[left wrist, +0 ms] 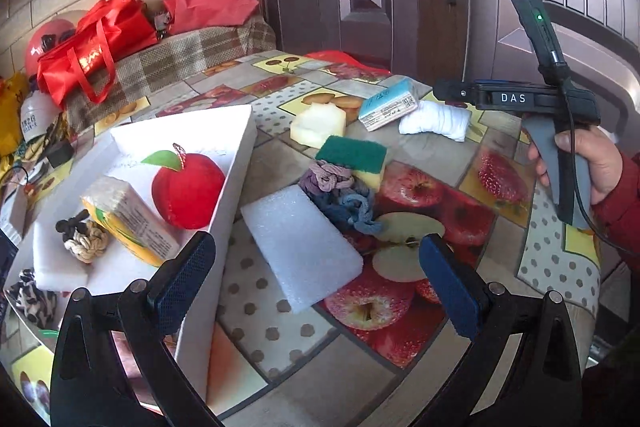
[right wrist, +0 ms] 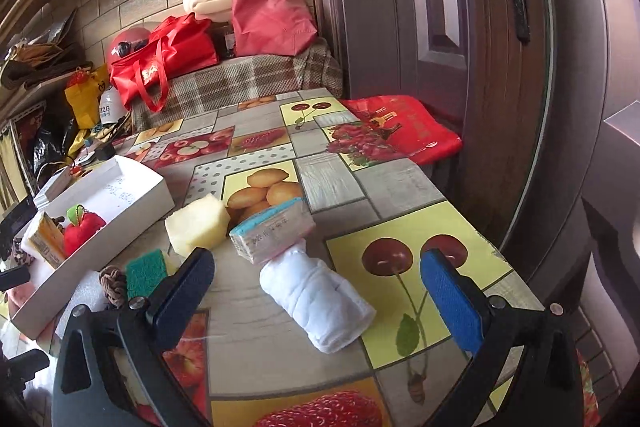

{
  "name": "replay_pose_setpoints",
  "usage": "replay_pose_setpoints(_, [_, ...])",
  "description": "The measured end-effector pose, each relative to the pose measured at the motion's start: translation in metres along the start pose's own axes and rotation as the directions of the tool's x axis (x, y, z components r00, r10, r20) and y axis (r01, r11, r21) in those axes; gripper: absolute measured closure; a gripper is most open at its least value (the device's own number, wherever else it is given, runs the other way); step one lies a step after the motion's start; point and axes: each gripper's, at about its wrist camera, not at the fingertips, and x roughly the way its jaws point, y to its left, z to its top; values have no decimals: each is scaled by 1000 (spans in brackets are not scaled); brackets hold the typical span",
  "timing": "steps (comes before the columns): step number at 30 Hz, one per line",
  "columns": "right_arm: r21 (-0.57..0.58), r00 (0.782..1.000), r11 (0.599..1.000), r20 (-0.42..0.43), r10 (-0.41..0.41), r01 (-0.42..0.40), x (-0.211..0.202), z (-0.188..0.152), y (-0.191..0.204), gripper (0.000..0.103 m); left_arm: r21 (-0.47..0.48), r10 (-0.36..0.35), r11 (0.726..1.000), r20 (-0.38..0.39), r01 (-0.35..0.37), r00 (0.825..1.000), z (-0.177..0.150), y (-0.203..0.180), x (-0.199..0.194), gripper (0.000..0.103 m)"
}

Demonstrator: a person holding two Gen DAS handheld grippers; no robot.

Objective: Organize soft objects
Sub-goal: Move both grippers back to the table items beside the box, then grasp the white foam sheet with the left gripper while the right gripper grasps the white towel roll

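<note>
Left wrist view: left gripper [left wrist: 316, 267] wide apart, holds nothing, over white foam block [left wrist: 300, 247]. White box [left wrist: 236, 163] edge cut off; inside one red plush apple [left wrist: 188, 191], one tissue pack [left wrist: 128, 219], one rope knot [left wrist: 86, 241]. Hair ties [left wrist: 340, 195] tangled, count unclear.

Right wrist view: right gripper [right wrist: 316, 287] wide apart, empty, around one white rolled cloth [right wrist: 316, 303] on table [right wrist: 400, 187]. Green sponge [right wrist: 146, 273] half hidden behind finger.

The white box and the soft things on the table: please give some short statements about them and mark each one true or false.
1. The red plush apple lies inside the white box. True.
2. The rolled white cloth is held by the right gripper. False: the gripper is open and the cloth lies on the table.
3. The green scouring sponge lies in the box. False: it is on the table, outside the box.
4. The white foam block lies on the table beside the box. True.
5. The left gripper is open and empty. True.
</note>
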Motion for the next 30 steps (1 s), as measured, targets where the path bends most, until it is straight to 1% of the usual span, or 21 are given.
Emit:
replay_pose_setpoints(3, [-88,999,996,-41,7,-10,4,-1,4,0,-102,-25,995,-58,19,998,2,6,14,0])
replay_pose_setpoints(5, [-126,996,992,-86,16,-27,12,-1,7,0,-145,-41,989,-89,28,995,2,9,21,1])
replay_pose_setpoints(6, [-137,993,990,-117,16,-32,20,-1,8,0,-147,-41,989,-100,26,994,2,9,24,2])
replay_pose_setpoints(9, [-181,979,983,-205,-14,-24,42,-3,13,0,-126,-3,992,-135,-14,991,3,3,32,5])
replay_pose_setpoints(10, [-191,974,981,-226,-20,-25,48,-3,14,3,-122,5,992,-142,-22,990,4,2,34,8])
replay_pose_setpoints(11, [-198,970,980,-243,-26,-23,53,-3,15,11,-119,19,992,-150,-37,989,4,1,36,9])
replay_pose_setpoints(12, [-203,965,979,-262,-30,-24,57,-4,15,15,-117,28,992,-155,-46,988,5,0,38,9])
replay_pose_setpoints(13, [-205,959,978,-283,-26,-34,60,-6,16,26,-113,30,992,-159,-48,987,5,-2,40,10])
replay_pose_setpoints(14, [-206,958,977,-286,-15,-46,60,-6,16,35,-106,31,993,-164,-49,986,5,-3,42,21])
replay_pose_setpoints(15, [-209,960,977,-279,-13,-48,58,-6,16,40,-97,45,993,-171,-62,984,5,-5,43,25])
replay_pose_setpoints(16, [-211,962,976,-274,-9,-51,56,-6,16,51,-93,45,994,-171,-62,984,5,-4,43,29])
replay_pose_setpoints(17, [-214,962,975,-273,-7,-54,56,-6,17,54,-94,37,994,-164,-53,986,5,-4,42,38])
replay_pose_setpoints(18, [-216,962,975,-273,-8,-53,56,-6,17,54,-96,31,994,-156,-46,987,4,-3,40,44])
replay_pose_setpoints(19, [-217,962,975,-273,-7,-54,56,-6,17,54,-93,20,995,-151,-34,988,4,-3,38,46])
replay_pose_setpoints(23, [-221,962,973,-272,1,-63,56,-6,17,59,-77,20,997,-155,-32,988,2,-5,36,46])
replay_pose_setpoints(27, [-219,963,974,-271,2,-64,56,-5,17,59,-66,27,997,-155,-37,988,-1,-2,31,46])
replay_pose_setpoints(30, [-217,962,974,-273,4,-66,57,-5,17,59,-3,63,998,-173,-65,983,-5,-4,32,46])
